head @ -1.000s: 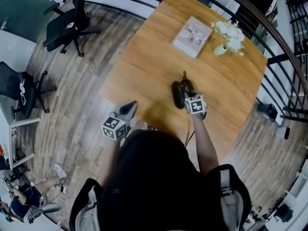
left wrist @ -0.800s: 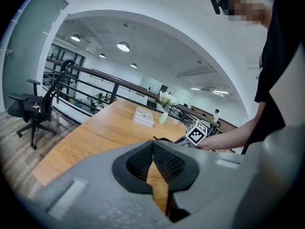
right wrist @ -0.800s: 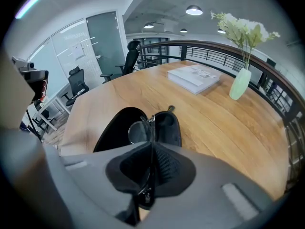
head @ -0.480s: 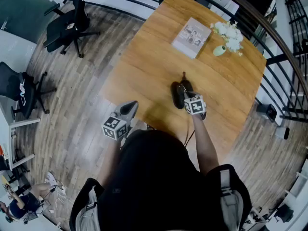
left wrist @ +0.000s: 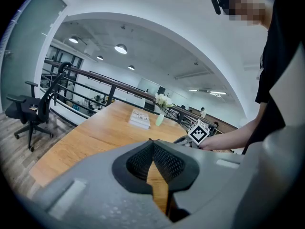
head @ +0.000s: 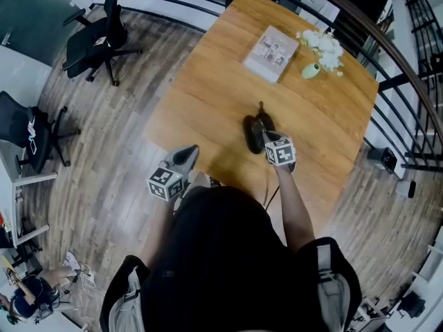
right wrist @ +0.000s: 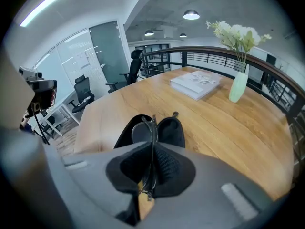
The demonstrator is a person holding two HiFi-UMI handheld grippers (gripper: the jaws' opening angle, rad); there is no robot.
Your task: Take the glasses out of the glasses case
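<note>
Both hand-held tools are smooth pale-grey moulded plastic shells: the left gripper point(left wrist: 152, 144) and the right gripper point(right wrist: 153, 151) each have black pads point(left wrist: 167, 161) with a fine ribbed mesh texture, set in a dark recess. Each carries a white cube point(head: 165, 183) printed with black square markers. The person wears a black short-sleeved top point(head: 221, 254), light grey shoulder straps point(head: 332, 289) and a black head-mounted camera point(left wrist: 218, 2).

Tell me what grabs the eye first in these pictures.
The right gripper, shut on thin-rimmed glasses over the open black glasses case on the wooden table. Beyond it, white flowers in a pale green vase stand beside a book at its far end. The left gripper is shut and empty by the near edge.
</note>
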